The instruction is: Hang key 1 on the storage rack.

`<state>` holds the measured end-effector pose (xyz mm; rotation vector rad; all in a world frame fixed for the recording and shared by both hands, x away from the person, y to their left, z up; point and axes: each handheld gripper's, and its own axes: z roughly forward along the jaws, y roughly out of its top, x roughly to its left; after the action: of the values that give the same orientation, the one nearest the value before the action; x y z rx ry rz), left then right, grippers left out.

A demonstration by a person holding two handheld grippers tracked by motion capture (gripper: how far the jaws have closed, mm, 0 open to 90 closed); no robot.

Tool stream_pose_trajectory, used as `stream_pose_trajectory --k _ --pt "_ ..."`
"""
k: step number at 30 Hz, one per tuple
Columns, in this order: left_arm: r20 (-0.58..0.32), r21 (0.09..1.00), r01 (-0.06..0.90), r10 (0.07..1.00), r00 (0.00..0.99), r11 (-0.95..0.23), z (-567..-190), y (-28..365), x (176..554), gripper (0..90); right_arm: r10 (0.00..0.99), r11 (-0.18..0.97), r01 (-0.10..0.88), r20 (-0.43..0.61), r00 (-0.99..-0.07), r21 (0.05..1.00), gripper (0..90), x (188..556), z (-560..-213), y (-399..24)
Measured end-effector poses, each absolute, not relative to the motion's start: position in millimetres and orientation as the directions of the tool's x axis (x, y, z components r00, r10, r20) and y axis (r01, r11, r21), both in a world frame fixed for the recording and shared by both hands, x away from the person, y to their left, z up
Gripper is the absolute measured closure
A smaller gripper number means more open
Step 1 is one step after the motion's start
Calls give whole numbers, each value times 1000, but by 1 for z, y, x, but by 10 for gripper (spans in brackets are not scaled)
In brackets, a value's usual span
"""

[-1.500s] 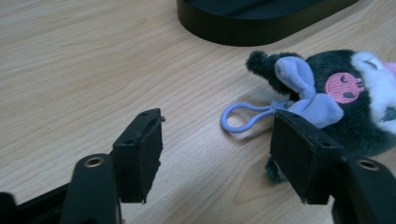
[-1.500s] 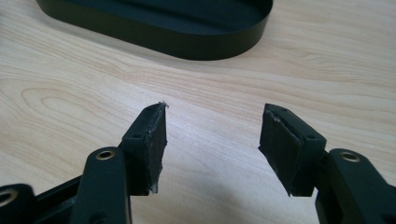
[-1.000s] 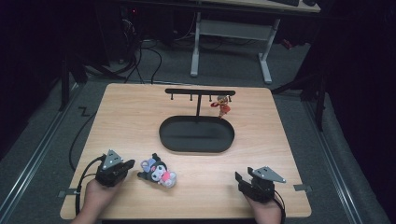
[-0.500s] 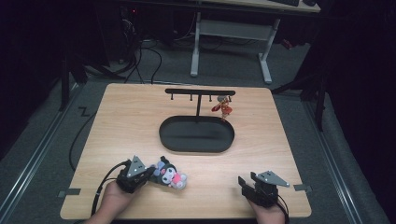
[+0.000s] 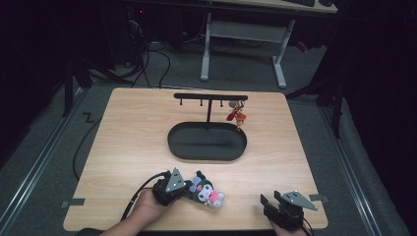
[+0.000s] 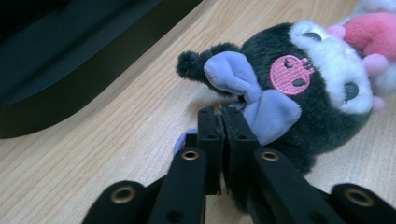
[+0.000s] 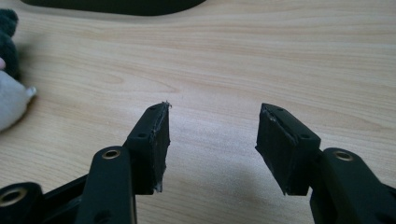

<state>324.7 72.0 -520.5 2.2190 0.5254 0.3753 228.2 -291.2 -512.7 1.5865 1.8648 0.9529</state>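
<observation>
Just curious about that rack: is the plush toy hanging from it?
No, the plush toy lies on the table beside the left gripper, well short of the rack.

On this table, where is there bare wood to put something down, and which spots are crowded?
Free: the left side of the table, beside the black tray; the right side past the tray; the front strip between the plush toy and the right gripper. Crowded: the middle, with tray, hook stand and hanging charm; and around the left gripper by the toy.
</observation>
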Motion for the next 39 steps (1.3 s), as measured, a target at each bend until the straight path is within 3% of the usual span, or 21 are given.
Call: stream_pose_trajectory --k 3,8,14,27,36,39 --pt "97 791 246 512 853 -560 -517 84 326 789 977 74 614 68 -204 786 431 230 -510 -287" --pt "91 817 289 608 789 -499 -517 117 338 565 956 136 590 51 -288 796 413 239 -507 -262" --pt "43 838 367 720 693 -404 -514 162 348 449 924 179 556 56 -379 812 405 248 -501 -233" --pt "4 836 445 814 581 -322 -518 212 349 393 826 263 504 78 -558 823 374 260 -495 -179" --pt "1 832 452 815 579 -322 -519 215 346 393 793 337 550 84 -603 764 361 266 -512 -157" --pt "3 830 450 811 586 -329 -519 214 347 393 789 367 559 69 -610 743 401 268 -517 -153"
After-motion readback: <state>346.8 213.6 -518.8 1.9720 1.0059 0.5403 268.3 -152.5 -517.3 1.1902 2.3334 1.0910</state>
